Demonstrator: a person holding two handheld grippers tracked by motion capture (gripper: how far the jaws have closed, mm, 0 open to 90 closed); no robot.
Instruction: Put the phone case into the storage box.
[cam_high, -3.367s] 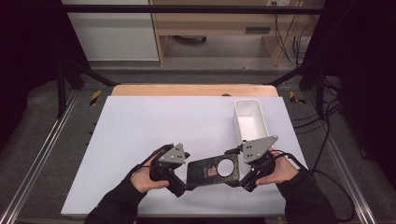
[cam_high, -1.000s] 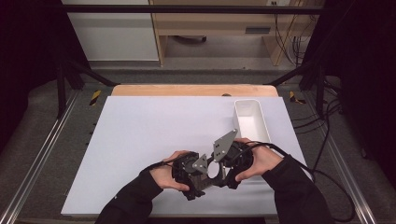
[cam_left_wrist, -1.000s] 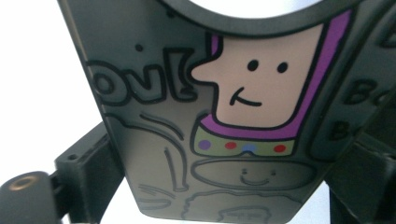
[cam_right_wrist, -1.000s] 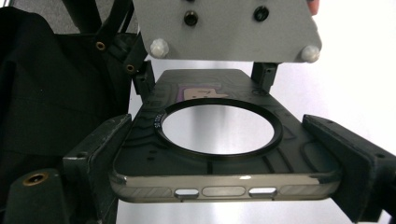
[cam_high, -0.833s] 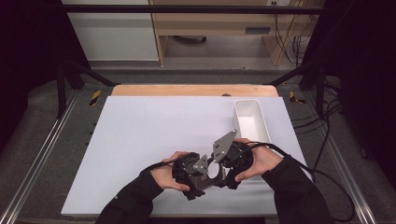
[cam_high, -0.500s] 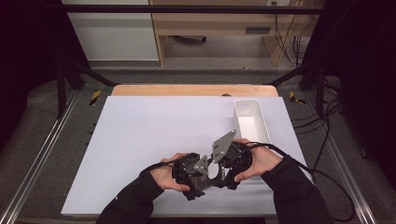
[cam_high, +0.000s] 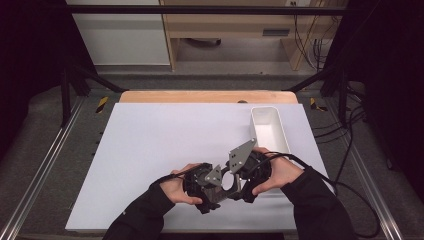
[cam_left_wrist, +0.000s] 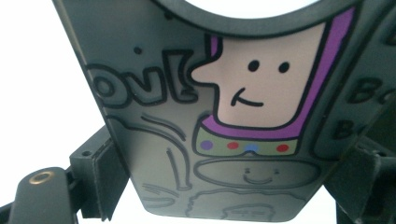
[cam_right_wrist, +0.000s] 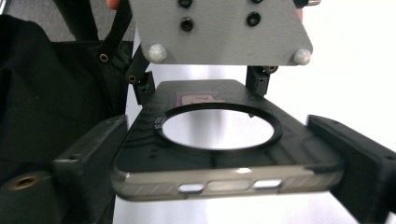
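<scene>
High view: a person's two hands are meeting at the near middle of the white table (cam_high: 165, 145), the left claw (cam_high: 210, 186) and the right claw (cam_high: 239, 176) facing one another and holding a dark phone case (cam_high: 227, 181) between them, just above the table surface. A grey three-cornered plate (cam_high: 242, 156) is riding on top of the right claw, and a smaller one on the left. A white rectangular tray (cam_high: 269, 131) is sitting at the far right of the table, just beyond the right hand; black cables are trailing off toward the right edge. Left gripper view: the phone case (cam_left_wrist: 224, 140) is lying close to the lens, its smoky body bearing a cartoon face in a purple outline, a row of coloured dots below it and outlined lettering to the left; the black jaws are pressing on its two long sides, so the left claw (cam_left_wrist: 229, 179) is gripping the case. Right gripper view: the phone case (cam_right_wrist: 224, 158) is lying flat with a round ring at its centre and port cut-outs along its near end; the right claw (cam_right_wrist: 224, 168) is clamping it by both long sides, and the left claw (cam_right_wrist: 205, 81) is gripping the far end under its grey plate (cam_right_wrist: 219, 30).
</scene>
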